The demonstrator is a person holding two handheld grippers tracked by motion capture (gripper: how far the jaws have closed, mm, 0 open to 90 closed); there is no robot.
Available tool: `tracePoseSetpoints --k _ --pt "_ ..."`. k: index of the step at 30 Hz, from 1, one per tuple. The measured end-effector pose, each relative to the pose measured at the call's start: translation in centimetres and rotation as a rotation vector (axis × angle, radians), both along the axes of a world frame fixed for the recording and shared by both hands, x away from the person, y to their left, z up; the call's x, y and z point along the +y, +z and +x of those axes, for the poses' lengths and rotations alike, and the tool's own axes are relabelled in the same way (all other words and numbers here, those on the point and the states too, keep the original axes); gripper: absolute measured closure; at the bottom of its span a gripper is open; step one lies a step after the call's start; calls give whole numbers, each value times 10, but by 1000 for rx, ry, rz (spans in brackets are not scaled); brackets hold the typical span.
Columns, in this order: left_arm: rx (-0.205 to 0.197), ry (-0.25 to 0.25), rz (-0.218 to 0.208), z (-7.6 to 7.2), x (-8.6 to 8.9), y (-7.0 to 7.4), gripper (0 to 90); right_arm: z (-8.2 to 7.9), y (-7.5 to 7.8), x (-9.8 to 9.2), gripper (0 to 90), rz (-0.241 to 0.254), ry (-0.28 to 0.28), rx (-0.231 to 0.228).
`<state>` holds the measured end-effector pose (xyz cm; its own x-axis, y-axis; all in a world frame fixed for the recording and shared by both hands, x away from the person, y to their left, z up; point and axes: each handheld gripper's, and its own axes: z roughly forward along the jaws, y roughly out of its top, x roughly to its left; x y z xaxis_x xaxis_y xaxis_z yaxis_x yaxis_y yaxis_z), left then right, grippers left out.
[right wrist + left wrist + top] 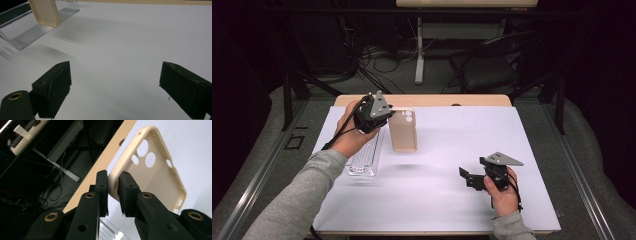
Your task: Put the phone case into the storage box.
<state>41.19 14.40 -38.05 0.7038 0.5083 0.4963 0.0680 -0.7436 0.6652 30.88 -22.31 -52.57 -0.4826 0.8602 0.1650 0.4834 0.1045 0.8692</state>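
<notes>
Hanging above the table's (447, 165) far left part, the beige phone case (403, 131) is pinched by its rim in the left gripper (113, 183), apparently clear of the white surface. A clear ribbed tray (364, 160) lies beside it near the left edge. Near the front right corner, the right gripper (468, 176) rests with jaws wide apart and empty.

The phone case's (45, 12) top is cut off at the right gripper view's upper edge; its near-left corner is hidden between the left gripper's (113, 192) pads.
</notes>
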Motion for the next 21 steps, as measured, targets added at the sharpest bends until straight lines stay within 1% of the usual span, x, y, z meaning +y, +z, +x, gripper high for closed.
tracePoseSetpoints --k 2,6,9,12,13,21 --pt "-18 7 5 2 4 1 787 0 0 0 101 -2 0 -1" --pt "-37 21 -4 6 11 3 787 0 -1 1 101 -8 3 2" --pt "-36 35 -29 9 17 4 787 0 0 1 101 -9 3 -1" --pt "-47 47 -33 12 23 6 787 -1 0 2 101 -13 1 1" --pt "-48 54 -40 13 24 6 787 -1 -1 2 101 -12 1 1" --pt "-57 92 -54 22 38 6 786 -1 -2 4 101 -29 7 7"
